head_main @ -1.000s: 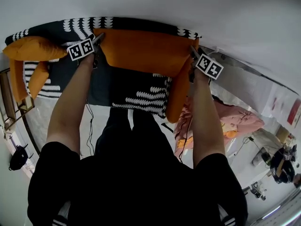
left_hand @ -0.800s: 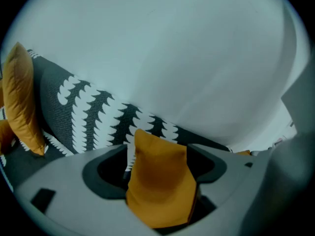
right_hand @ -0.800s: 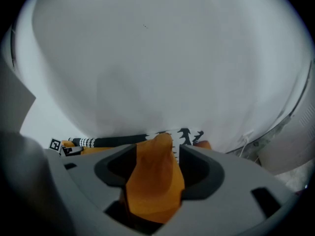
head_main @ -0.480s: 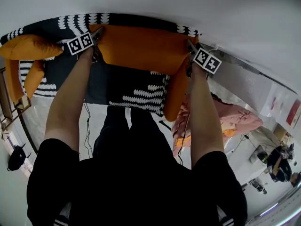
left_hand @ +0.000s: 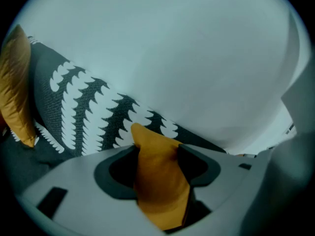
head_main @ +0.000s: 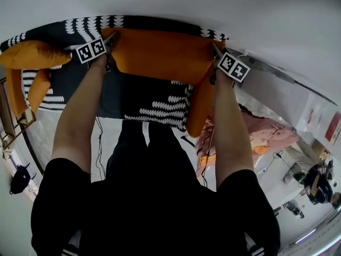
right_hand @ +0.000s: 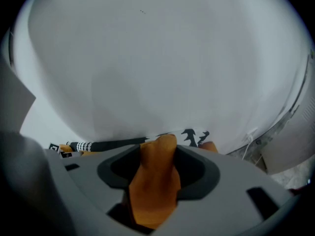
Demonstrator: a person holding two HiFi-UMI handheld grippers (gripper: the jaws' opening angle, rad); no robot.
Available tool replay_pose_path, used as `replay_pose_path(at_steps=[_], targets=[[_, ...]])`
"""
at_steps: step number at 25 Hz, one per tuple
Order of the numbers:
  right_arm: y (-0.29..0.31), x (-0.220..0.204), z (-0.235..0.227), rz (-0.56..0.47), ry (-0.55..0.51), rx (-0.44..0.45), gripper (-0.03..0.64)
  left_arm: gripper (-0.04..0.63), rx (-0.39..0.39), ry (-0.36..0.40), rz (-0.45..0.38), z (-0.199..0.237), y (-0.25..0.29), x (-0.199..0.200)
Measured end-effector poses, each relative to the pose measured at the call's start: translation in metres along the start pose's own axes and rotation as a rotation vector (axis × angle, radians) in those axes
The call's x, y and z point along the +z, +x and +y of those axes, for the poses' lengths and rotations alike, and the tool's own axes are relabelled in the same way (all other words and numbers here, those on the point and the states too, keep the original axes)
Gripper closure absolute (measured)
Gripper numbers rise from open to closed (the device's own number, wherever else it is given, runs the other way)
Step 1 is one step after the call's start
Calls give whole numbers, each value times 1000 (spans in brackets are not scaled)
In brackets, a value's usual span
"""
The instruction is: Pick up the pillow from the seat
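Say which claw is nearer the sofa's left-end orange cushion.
Left. Both claws have just been closing on the big pillow's corners: left claw beside that cushion, right claw at the far corner.

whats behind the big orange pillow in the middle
Above the pillow's top edge the black-and-white sofa back shows, with the white wall beyond it. The stretch of sofa back that the pillow covers cannot be seen.

Soft, even indoor light, heavy fisheye bend all round.
Head view bright and sharp, white wall (head_main: 240, 15) beyond the left gripper (head_main: 111, 37) and right gripper (head_main: 214, 50) evenly lit; both gripper views dimmer and bluish, corners gone black, grey jaw bodies nearest the lens blurred, pillow (left_hand: 157, 181) corner between them shaded.
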State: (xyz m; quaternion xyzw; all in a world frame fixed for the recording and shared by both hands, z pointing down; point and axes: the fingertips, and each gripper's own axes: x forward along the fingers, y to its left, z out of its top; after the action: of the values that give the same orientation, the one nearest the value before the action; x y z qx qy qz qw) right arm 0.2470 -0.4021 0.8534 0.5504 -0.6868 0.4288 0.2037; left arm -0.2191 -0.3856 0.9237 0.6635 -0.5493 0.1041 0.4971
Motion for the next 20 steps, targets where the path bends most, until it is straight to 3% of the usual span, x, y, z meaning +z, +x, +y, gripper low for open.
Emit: replay_pose_path(at_steps=[20], targets=[[-19,-21,-10,18,-23,-50,477,408,-43,63,32,-28,-24,-6]])
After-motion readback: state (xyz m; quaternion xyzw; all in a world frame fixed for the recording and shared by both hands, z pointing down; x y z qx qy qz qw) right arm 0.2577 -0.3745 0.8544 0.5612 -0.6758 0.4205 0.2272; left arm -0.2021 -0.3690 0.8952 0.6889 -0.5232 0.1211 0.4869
